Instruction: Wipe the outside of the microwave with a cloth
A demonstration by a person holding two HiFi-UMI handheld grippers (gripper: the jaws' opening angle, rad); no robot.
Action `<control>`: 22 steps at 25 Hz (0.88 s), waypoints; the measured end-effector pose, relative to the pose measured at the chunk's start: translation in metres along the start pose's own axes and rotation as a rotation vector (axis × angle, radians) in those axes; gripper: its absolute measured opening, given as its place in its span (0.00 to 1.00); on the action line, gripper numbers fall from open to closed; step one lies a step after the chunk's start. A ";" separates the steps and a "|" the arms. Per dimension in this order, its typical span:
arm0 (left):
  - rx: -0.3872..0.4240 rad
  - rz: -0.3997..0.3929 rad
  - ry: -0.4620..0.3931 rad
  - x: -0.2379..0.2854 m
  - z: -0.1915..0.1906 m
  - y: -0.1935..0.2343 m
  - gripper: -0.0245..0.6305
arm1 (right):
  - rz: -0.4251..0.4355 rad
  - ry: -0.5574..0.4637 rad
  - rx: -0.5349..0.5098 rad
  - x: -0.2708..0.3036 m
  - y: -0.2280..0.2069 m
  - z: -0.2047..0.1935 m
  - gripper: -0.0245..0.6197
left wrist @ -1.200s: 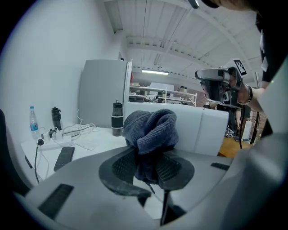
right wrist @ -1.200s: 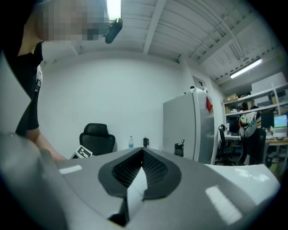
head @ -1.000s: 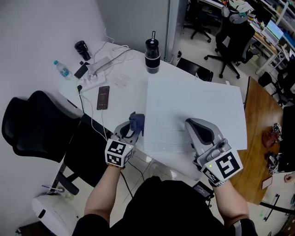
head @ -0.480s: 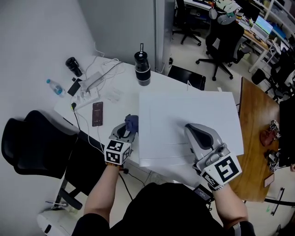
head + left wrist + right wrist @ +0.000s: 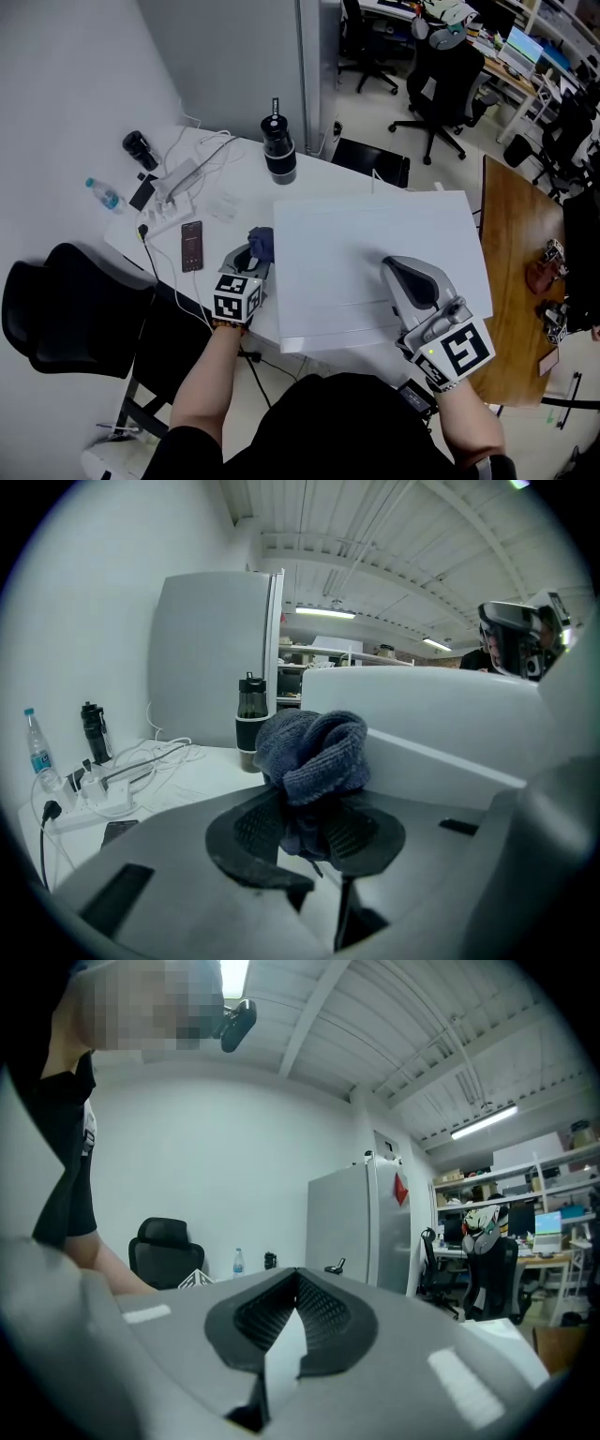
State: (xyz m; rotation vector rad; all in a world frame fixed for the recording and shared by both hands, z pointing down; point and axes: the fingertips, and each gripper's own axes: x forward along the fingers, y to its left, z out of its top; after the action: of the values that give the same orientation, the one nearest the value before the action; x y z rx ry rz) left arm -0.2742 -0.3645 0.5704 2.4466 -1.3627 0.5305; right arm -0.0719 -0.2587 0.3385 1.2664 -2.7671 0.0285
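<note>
The microwave [image 5: 375, 253] shows as a big white box in the middle of the head view. My left gripper [image 5: 251, 261] is beside its left wall, shut on a bunched dark blue cloth [image 5: 262, 244] that lies against that wall. In the left gripper view the cloth [image 5: 314, 752] bulges out of the left gripper [image 5: 305, 832], with the white microwave wall [image 5: 441, 714] to the right. My right gripper [image 5: 398, 267] lies on the microwave's top near the front, shut and holding nothing. The right gripper view shows the right gripper [image 5: 298, 1307] with its pads closed together.
On the white desk left of the microwave are a black tumbler [image 5: 278, 150], a phone [image 5: 191, 246], a power strip with cables [image 5: 173, 178] and a water bottle [image 5: 101, 196]. A black chair [image 5: 66, 309] stands at the left, a wooden table [image 5: 525, 272] at the right.
The left gripper has carried the cloth along the microwave's left wall, away from the front corner. The right gripper has shifted a little on the top.
</note>
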 end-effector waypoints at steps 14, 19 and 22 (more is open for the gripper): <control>-0.017 0.026 0.016 0.031 0.011 0.020 0.19 | -0.088 0.007 -0.029 -0.020 -0.012 0.004 0.04; -0.018 0.051 0.017 0.032 0.015 0.024 0.19 | -0.096 0.006 -0.030 -0.024 -0.013 0.006 0.04; -0.013 0.063 0.000 0.024 0.023 0.026 0.19 | -0.078 0.017 -0.025 -0.021 -0.010 0.006 0.04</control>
State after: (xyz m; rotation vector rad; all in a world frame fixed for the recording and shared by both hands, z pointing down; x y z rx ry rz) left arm -0.2811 -0.4058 0.5628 2.4003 -1.4429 0.5340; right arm -0.0511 -0.2502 0.3301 1.3603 -2.6930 -0.0019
